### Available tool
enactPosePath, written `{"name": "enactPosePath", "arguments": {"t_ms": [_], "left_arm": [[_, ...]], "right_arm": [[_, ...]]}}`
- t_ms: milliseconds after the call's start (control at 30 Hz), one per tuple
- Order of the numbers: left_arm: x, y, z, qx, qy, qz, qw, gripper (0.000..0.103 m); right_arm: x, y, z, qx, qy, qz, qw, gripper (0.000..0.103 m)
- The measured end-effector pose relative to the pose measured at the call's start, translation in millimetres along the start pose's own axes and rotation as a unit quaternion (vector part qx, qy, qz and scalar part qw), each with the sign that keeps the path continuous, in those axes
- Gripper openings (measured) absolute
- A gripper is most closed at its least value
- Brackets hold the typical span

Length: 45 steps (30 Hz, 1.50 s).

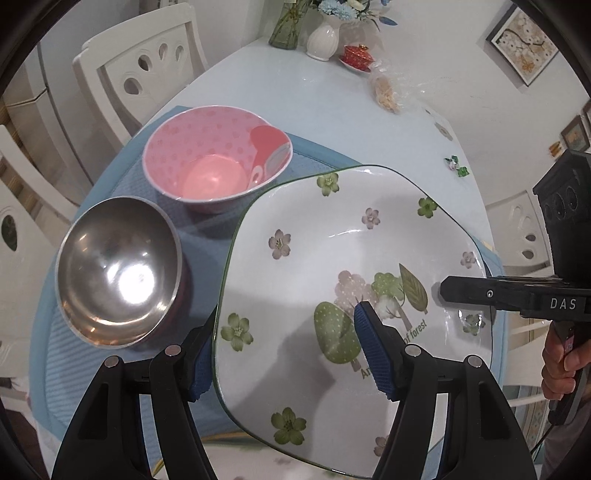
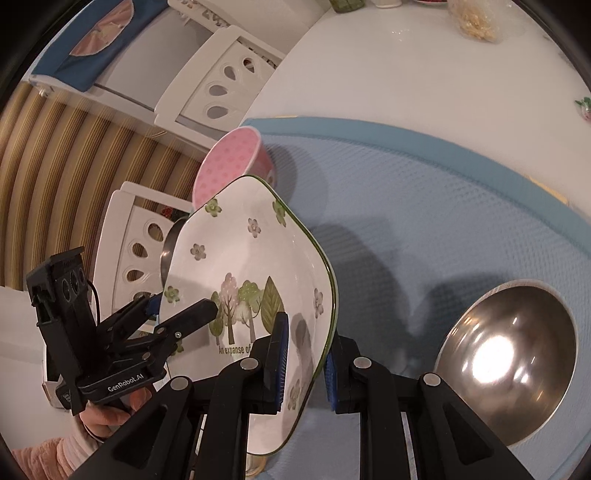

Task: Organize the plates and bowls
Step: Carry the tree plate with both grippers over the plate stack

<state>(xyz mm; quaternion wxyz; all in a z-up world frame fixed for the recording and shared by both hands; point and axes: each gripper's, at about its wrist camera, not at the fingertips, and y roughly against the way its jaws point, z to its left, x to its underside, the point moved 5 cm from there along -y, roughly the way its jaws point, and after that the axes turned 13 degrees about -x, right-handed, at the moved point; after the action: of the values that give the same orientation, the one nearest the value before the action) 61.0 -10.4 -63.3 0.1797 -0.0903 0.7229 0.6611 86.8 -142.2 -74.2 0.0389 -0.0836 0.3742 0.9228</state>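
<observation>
A white square plate with flower and tree prints point(image 1: 332, 266) is held up above the blue mat point(image 1: 207, 243). My left gripper point(image 1: 284, 354) straddles its near left rim, blue pads on either side. My right gripper point(image 2: 304, 365) is shut on the opposite rim of the plate point(image 2: 243, 266); in the left wrist view it point(image 1: 461, 291) reaches in from the right. A pink dotted bowl point(image 1: 218, 162) and a steel bowl point(image 1: 118, 269) stand on the mat, left of the plate. In the right wrist view a steel bowl point(image 2: 513, 354) sits at the right and the pink bowl point(image 2: 229, 162) beyond the plate.
The white table point(image 1: 303, 92) carries a glass vase point(image 1: 286, 26), a white vase point(image 1: 323, 38), a red lidded cup point(image 1: 356, 55) and a snack bag point(image 1: 386, 92) at the far end. White chairs point(image 1: 147, 62) stand along the left side.
</observation>
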Motion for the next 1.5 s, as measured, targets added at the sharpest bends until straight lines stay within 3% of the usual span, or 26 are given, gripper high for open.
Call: {"name": "enactPosePath", "arguments": {"t_ms": [767,1300,1500], "left_arm": [[75.0,50.0,74.5,0.024,-0.054,0.000,0.9983,0.064],[128.1,36.5,87.3,0.030,-0.078,0.038,0.9958,0.064],[142.7,27.2,83.1,0.011,-0.109,0.053,0.9926,0.064]], "right_arm": [[99.9,-47.6,78.3,-0.004,-0.020,-0.004,1.000,0.018],[156.8,-84.0,78.7,-0.001,-0.053,0.029,0.998,0.018],[166.4,-91.8,75.2,0.005,-0.064,0.041,0.997,0.018]]}}
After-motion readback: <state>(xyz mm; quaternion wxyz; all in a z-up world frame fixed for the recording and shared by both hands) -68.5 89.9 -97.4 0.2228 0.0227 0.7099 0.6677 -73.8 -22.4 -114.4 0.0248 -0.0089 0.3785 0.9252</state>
